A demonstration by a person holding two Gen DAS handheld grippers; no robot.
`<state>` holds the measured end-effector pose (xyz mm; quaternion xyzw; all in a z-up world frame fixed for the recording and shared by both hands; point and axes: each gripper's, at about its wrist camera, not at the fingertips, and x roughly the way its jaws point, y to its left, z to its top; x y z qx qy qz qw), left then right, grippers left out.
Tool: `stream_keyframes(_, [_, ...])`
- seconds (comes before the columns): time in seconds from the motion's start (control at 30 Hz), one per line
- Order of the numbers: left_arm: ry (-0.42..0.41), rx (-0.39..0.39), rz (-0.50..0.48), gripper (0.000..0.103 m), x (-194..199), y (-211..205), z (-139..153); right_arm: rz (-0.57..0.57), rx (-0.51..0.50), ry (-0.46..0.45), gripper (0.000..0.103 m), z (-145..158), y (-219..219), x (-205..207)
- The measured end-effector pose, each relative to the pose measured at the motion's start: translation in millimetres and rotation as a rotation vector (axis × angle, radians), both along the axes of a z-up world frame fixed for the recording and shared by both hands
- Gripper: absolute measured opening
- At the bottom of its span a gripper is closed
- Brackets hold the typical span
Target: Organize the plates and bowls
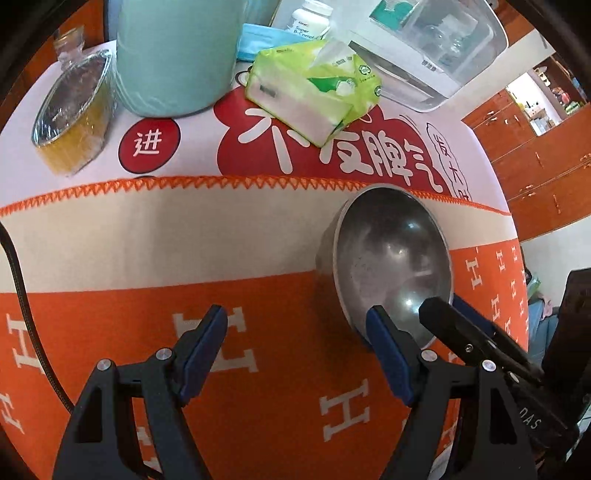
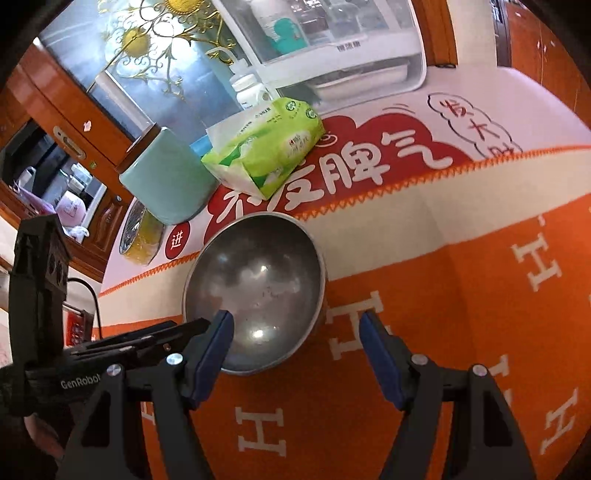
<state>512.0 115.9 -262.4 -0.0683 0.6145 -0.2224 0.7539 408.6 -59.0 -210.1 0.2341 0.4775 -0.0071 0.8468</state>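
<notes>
A steel bowl (image 1: 391, 258) stands upright on the orange cloth (image 1: 258, 332), to the right in the left wrist view and centre-left in the right wrist view (image 2: 255, 291). My left gripper (image 1: 297, 325) is open and empty; its right finger is at the bowl's near rim. My right gripper (image 2: 295, 328) is open and empty, with its left finger over the bowl's near rim. The right gripper's fingers show at the bowl's right side in the left wrist view (image 1: 461, 325). No plates are in view.
Behind the bowl lie a green tissue pack (image 1: 314, 88), a pale green canister (image 1: 173, 55), a glass jar with yellow contents (image 1: 70, 118), a pill bottle (image 1: 310, 18) and a white appliance (image 1: 424, 48). Wooden cabinets (image 1: 535, 155) stand beyond the table's right edge.
</notes>
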Motion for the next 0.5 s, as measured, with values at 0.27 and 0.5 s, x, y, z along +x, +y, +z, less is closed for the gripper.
stream_keyframes(0.27, [0.044, -0.067, 0.009, 0.071, 3, -1, -13, -0.044, 0.064, 0.004, 0.062, -13, -6, -3])
stream_keyframes(0.5, [0.074, -0.099, -0.010, 0.040, -5, -6, -18, -0.050, 0.115, 0.030, 0.036, -21, -5, -4])
